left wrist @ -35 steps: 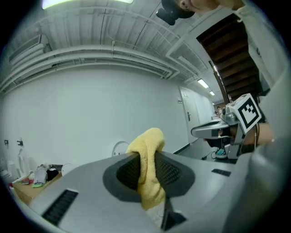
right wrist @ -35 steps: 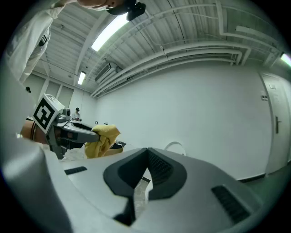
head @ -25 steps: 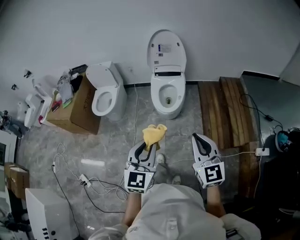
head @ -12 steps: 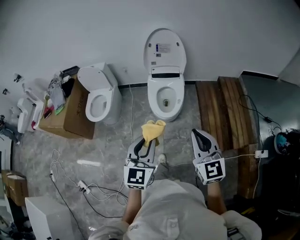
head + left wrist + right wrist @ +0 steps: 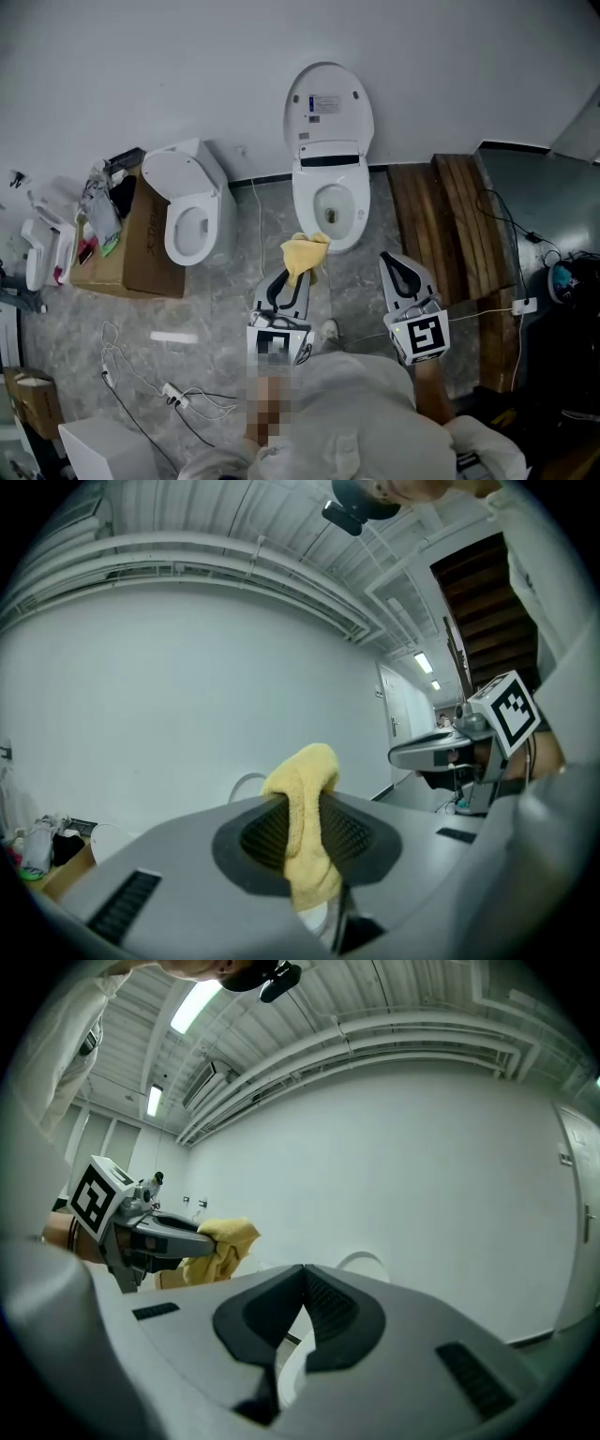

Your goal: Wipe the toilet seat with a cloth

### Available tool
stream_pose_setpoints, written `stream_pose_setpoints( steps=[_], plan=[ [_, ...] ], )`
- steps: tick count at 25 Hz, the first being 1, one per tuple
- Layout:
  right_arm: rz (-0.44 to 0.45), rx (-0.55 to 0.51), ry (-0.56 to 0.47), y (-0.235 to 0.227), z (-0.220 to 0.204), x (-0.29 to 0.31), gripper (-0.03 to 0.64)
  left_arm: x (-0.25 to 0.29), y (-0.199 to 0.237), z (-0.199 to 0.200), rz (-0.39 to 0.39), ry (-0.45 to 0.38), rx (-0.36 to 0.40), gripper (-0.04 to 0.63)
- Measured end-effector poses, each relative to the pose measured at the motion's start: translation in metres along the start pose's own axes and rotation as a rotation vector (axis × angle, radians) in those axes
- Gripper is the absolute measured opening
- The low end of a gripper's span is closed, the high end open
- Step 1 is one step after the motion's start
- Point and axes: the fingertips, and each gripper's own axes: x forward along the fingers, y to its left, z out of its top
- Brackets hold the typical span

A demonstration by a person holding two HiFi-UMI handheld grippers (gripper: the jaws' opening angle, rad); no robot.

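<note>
Yellow cloth nipped between the jaws of the left gripper; jaws closed onto it, one fold bunched above the tips, a tail hanging below. Right gripper with jaws pressed together, nothing between them, held level with the left and well apart from it on the right.

Ahead of both, by the head view: toilet against the wall, lid raised upright, seat lying down on the bowl as far as can be told, upper face exposed. Seat straight forward of the cloth. Cloth overlapping the front rim in that view; contact not to be told. Long axis of the seat running away from the person, roughly in line with the left jaws. Left gripper the nearer of the two, and the one bearing the cloth.

Second toilet and box off to the left, boards to the right, none in the path.

Judged step: approach, wiping not yet begun. Judged need: left gripper forward and down, tail laid on the near rim, then strokes along the ring. Judged risk: narrow hold on the cloth, possible slip under drag
</note>
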Motion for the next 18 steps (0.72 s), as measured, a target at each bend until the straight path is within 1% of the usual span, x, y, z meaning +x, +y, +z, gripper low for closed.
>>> stream_pose_setpoints(
  steps=[3,8,12,18],
  plan=[
    [-0.01,-0.008,-0.002,0.0,0.004,0.018,0.008,0.012,0.015,-0.003,-0.013,0.0,-0.004,0.081],
    [-0.026,-0.023,0.015,-0.003,-0.002,0.04,0.008,0.028,0.034,-0.009,-0.028,0.008,-0.021,0.081],
    [-0.044,-0.015,0.02,-0.015,-0.005,0.052,0.008,0.046,0.041,-0.014,-0.04,0.016,-0.021,0.081],
    [-0.032,0.003,0.03,-0.036,-0.017,0.08,0.008,0.077,0.049,-0.016,-0.033,0.024,-0.022,0.081]
  ],
)
